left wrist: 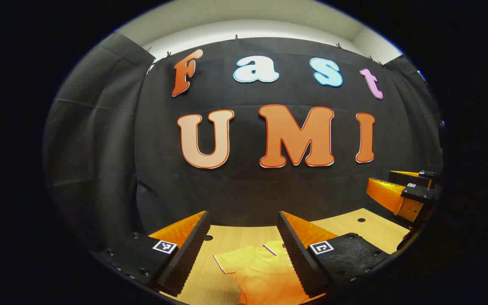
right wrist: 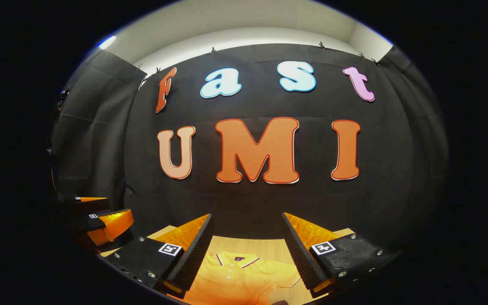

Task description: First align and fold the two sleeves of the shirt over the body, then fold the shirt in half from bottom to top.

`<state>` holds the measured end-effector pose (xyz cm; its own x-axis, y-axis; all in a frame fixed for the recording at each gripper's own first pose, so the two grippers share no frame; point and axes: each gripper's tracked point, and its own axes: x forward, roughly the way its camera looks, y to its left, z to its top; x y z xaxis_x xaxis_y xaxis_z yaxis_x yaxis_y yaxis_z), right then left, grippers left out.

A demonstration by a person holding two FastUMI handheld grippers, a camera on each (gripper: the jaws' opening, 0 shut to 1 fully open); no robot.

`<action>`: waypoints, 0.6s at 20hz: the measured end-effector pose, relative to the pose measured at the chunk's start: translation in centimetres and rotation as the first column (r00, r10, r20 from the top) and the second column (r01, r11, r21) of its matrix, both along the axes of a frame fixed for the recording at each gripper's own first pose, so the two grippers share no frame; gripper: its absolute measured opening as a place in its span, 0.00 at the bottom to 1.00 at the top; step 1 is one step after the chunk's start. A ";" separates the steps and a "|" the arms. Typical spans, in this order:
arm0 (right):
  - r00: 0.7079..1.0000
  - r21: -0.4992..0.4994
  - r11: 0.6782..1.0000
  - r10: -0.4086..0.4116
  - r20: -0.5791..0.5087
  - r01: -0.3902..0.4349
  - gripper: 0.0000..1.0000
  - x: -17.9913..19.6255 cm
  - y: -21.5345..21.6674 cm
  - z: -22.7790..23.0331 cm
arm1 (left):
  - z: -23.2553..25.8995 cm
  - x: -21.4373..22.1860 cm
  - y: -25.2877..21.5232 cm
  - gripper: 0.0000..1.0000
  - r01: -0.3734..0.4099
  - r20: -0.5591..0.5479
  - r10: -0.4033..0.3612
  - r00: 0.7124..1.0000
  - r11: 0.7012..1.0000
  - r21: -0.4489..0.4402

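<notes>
An orange polo shirt (left wrist: 263, 271) lies flat on the wooden table (left wrist: 227, 241), collar toward the back wall, one short sleeve spread to its left. My left gripper (left wrist: 242, 231) hangs above it, open, with nothing between its fingers. In the right gripper view the same shirt (right wrist: 244, 277) shows its collar and button placket between the fingers, and my right gripper (right wrist: 248, 233) is open above it, holding nothing. The right gripper (left wrist: 400, 192) also appears at the right edge of the left gripper view, and the left gripper (right wrist: 100, 218) at the left edge of the right gripper view.
The black cloth wall (left wrist: 248, 186) stands just behind the table's far edge. Small dark holes (left wrist: 361, 220) dot the tabletop (right wrist: 265, 248).
</notes>
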<state>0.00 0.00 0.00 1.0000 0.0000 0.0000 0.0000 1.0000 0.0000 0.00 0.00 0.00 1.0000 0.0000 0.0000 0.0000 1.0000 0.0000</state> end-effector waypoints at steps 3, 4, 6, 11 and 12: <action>1.000 -0.003 1.000 -0.012 -0.008 0.012 0.95 -0.3 -0.3 -0.3 | 0.0 -0.3 -0.5 0.98 0.018 0.001 -0.018 1.000 1.000 -0.005; 1.000 -0.002 1.000 -0.017 -0.008 0.017 0.95 -0.4 -0.4 -0.3 | -0.3 -0.2 -0.5 0.98 0.022 -0.006 -0.022 1.000 1.000 -0.004; 1.000 -0.003 1.000 -0.024 -0.007 0.024 0.95 -0.6 -0.3 -0.4 | -0.6 -0.3 -0.2 0.98 0.021 -0.011 -0.021 1.000 1.000 -0.002; 0.999 -0.010 0.999 -0.040 -0.010 0.040 0.95 -1.0 0.0 -0.3 | -0.7 -0.3 0.3 0.98 0.032 -0.006 -0.032 0.999 0.999 0.000; 0.999 -0.005 0.999 -0.047 0.000 0.047 0.95 -1.1 0.1 0.0 | -0.7 -0.4 0.3 0.98 0.039 -0.002 -0.039 0.999 0.999 0.004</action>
<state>-1.08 0.05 -0.04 0.9989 -0.0466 0.0004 0.0466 0.9989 -0.0048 -0.36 0.31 -0.68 0.9992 -0.0389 -0.0021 0.0389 0.9992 0.0040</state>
